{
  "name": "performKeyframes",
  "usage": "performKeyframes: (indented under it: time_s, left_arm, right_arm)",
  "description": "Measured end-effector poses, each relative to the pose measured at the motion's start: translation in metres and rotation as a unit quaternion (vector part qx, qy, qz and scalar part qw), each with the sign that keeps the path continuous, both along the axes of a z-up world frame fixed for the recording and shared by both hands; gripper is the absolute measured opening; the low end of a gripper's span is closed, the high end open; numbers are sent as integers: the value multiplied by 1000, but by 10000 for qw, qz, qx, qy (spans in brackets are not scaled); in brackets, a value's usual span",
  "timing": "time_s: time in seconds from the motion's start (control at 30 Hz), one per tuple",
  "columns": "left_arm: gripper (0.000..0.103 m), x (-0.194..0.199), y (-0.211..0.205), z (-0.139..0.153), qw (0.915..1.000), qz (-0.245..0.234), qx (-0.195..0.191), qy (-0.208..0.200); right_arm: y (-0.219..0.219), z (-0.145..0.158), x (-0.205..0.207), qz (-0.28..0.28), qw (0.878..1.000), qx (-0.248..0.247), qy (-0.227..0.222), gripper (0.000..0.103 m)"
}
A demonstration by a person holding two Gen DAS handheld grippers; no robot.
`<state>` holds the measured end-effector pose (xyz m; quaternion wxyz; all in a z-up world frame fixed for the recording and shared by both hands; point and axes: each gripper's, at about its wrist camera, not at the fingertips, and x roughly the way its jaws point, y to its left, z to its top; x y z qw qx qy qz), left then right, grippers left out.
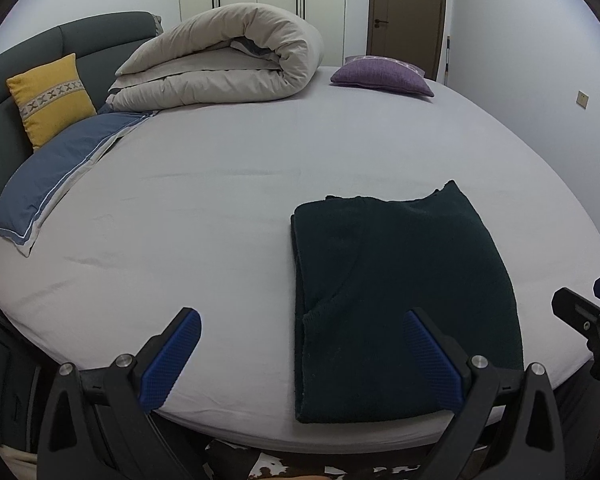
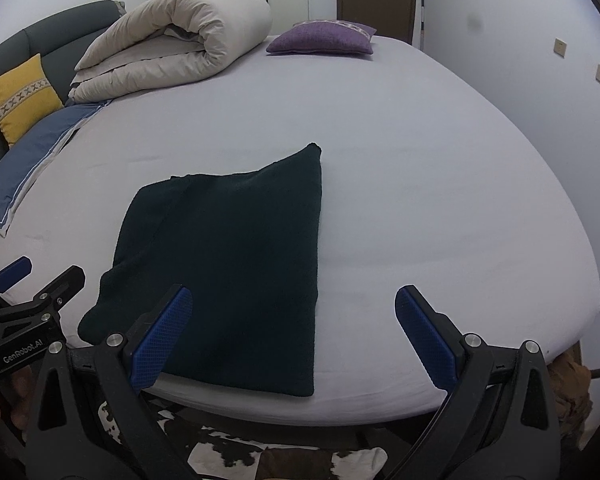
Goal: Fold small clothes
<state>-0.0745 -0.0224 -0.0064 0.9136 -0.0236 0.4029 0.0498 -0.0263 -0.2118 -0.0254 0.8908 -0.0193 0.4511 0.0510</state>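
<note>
A dark green knit garment [image 1: 400, 304] lies folded into a long rectangle on the light grey bed sheet [image 1: 220, 216], reaching the near edge of the bed. It also shows in the right wrist view [image 2: 236, 264]. My left gripper [image 1: 302, 356] is open and empty, held just off the near bed edge, with its right finger over the garment's near end. My right gripper [image 2: 294, 334] is open and empty, with its left finger over the garment's near part. The left gripper [image 2: 32, 276] appears at the left edge of the right wrist view.
A rolled beige duvet [image 1: 228, 68] lies at the far side of the bed. A blue pillow [image 1: 52, 176] and a yellow cushion [image 1: 50, 96] lie at the far left by the grey headboard [image 1: 100, 36]. A purple cushion [image 1: 380, 74] lies at the far right. A cowhide rug [image 2: 284, 456] lies below.
</note>
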Motion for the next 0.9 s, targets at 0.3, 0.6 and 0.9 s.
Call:
performKeyframes:
  time_s: [0.3,0.6,0.9]
  left_arm:
    - [103,-1,-2,0,10000,7,-17,31]
    - [103,-2,-4,-1,10000,20,-26,37]
    - [103,-2,-5,-1,10000,30,-30,38]
  right_arm:
    - [1,-3,3,41,10000,-65,64,103]
    - [5,-4,3,42,9999,-84,73,103]
    - [6,-4,4,43,9999,-78,74,103]
